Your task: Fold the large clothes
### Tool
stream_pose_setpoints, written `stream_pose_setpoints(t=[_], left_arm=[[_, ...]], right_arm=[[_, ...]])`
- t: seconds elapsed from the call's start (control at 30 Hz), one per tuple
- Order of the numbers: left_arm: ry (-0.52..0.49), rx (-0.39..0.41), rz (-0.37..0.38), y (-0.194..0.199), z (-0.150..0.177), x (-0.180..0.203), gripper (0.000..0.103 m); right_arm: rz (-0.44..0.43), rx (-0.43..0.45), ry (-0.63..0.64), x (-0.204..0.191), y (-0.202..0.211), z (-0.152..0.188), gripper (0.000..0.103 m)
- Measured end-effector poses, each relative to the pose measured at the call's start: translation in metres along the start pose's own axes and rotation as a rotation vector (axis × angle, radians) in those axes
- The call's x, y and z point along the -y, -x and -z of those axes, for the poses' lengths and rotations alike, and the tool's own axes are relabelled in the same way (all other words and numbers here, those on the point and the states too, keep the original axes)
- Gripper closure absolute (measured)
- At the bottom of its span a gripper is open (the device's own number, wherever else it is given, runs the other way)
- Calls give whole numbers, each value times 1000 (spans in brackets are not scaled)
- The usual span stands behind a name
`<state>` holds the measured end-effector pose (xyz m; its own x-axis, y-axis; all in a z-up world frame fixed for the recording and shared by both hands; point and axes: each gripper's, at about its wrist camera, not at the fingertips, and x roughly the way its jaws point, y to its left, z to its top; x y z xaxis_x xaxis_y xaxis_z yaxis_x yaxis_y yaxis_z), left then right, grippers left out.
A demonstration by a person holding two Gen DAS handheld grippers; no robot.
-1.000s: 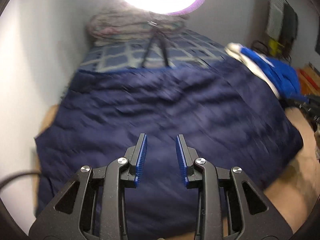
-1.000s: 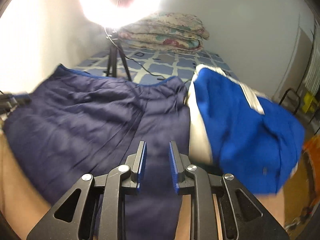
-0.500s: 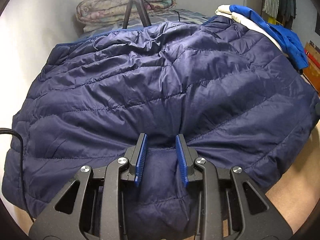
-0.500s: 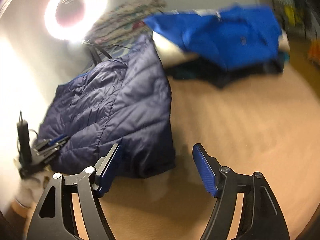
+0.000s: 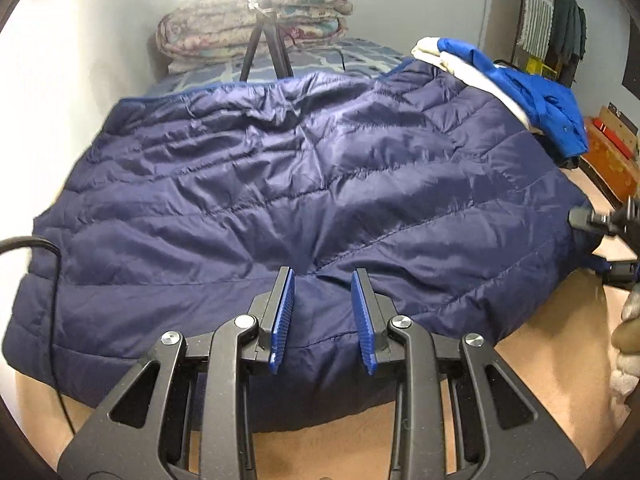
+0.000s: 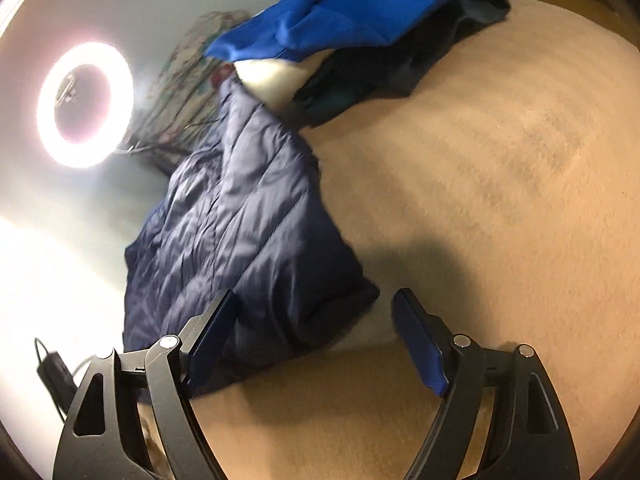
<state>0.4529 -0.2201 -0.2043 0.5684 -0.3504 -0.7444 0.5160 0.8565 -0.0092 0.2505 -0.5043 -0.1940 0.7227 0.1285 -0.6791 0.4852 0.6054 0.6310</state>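
Note:
A navy quilted puffer jacket (image 5: 304,184) lies spread flat on a tan bed surface (image 5: 552,368). My left gripper (image 5: 322,320) hovers over the jacket's near hem with its jaws partly open and nothing between them. In the right wrist view the jacket (image 6: 240,240) runs away to the upper left. My right gripper (image 6: 312,340) is wide open at the jacket's near corner, its left finger (image 6: 212,336) over the fabric. The right gripper also shows at the right edge of the left wrist view (image 5: 608,232).
A blue and white garment (image 5: 532,92) lies on a dark clothes pile (image 6: 384,76) beyond the jacket. A ring light (image 6: 84,104) on a tripod (image 5: 264,52) stands behind, before folded quilts (image 5: 256,28). A black cable (image 5: 48,280) hangs at left.
My right gripper opened wide and swung down to the jacket's near right corner. My left gripper dropped low over the near hem and stayed partly open.

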Motion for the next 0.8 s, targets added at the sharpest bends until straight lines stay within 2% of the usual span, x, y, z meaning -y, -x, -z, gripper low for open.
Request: stream_pose_setpoints(t=[0.1,0.13,0.17,0.23,0.27,0.37,0.5,0.57,0.63,0.8], left_arm=[[-7,-31,-6,-11,3,-2,74],[0,-33,-6,-9,3,-4,74],[11,-29,-6,-5,2,-5,74],[26,-12,0,13,2,-11,74],[35,2,5,29,4,-16,74],[73,40,24,80,11,-34,74],[157,112,22,162,32,-64,74],[214,138,14,200,46,-79,68],[255,163,7,232,62,-93,51],[322,206,-27,282,107,-111,48]], right_arm=[[34,38,-9,-4,-4,-7,23],[45,38,-1,-8,-8,-10,32],[50,39,15,-12,-10,-11,56],[82,15,104,-25,-16,-11,80],[99,19,146,-33,-16,-9,86],[153,56,272,-57,-7,-9,91],[168,105,373,-85,9,-7,94],[167,125,410,-95,16,-8,95],[158,147,458,-111,23,-9,95],[113,192,542,-153,43,-13,97]])
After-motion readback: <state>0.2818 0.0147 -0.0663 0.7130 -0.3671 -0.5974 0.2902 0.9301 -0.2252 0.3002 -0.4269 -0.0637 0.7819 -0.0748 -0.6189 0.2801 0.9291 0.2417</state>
